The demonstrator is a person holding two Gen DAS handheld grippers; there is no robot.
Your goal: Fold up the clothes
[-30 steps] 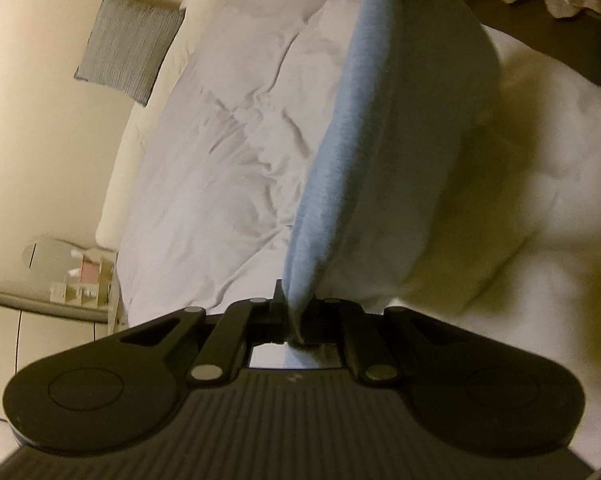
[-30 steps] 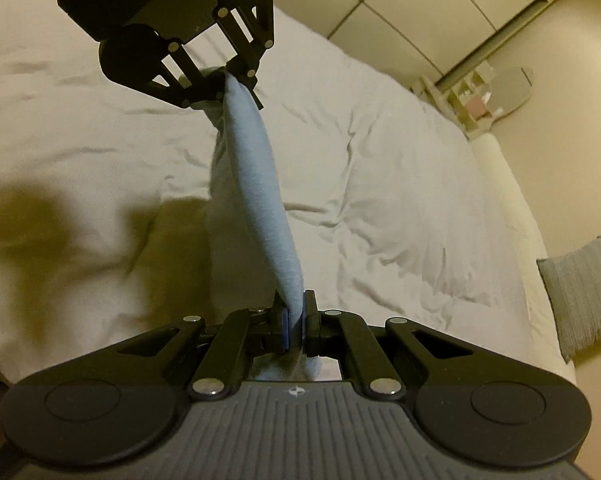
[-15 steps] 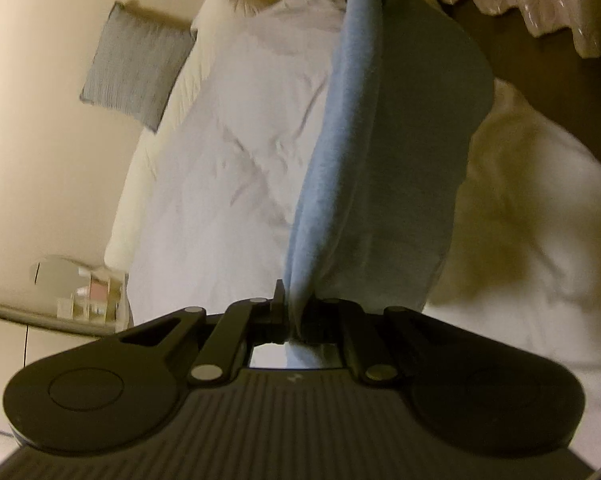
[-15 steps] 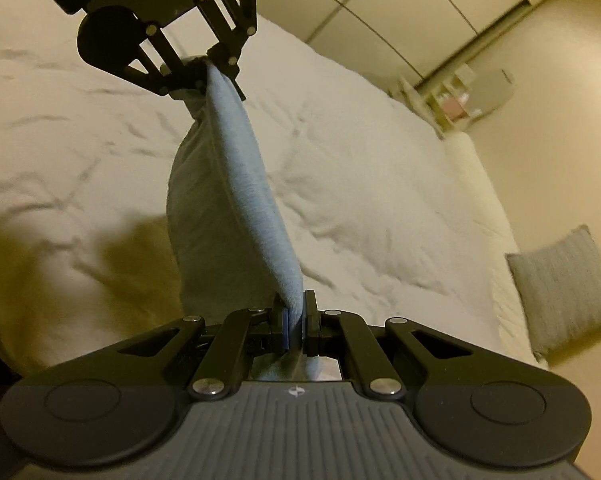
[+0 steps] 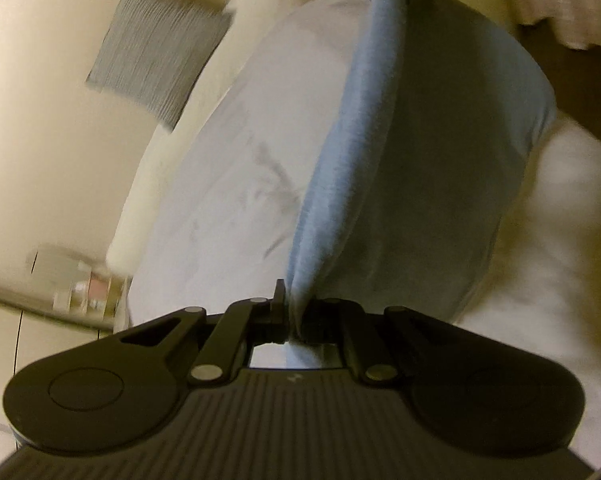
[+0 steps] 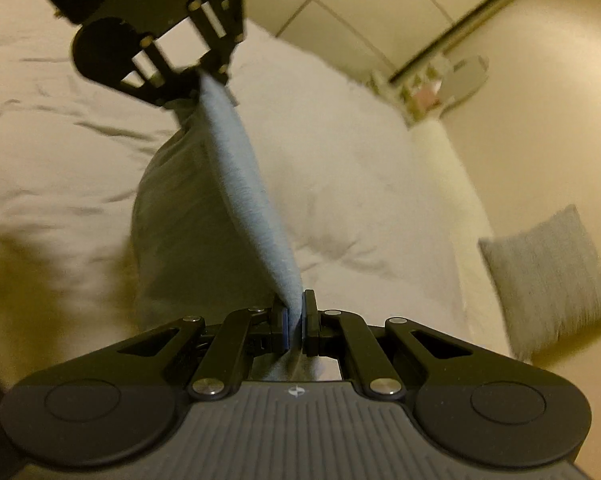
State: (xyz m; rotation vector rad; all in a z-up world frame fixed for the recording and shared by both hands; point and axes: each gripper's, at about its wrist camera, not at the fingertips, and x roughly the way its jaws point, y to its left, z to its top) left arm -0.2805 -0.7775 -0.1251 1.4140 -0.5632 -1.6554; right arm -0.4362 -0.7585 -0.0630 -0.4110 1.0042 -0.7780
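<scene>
Light blue garment (image 6: 244, 184) hanging, black grippers, white duvet (image 6: 360, 184) lying, grey, seemingly ribbed cushion (image 6: 552, 276) showing.

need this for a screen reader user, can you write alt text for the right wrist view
The right tongs are shut on one end of a light blue knit garment, held taut up to the left tongs, which grip its other end. The rest of the garment hangs down over a rumpled white bed; a grey ribbed cushion lies on the floor at right.
</scene>
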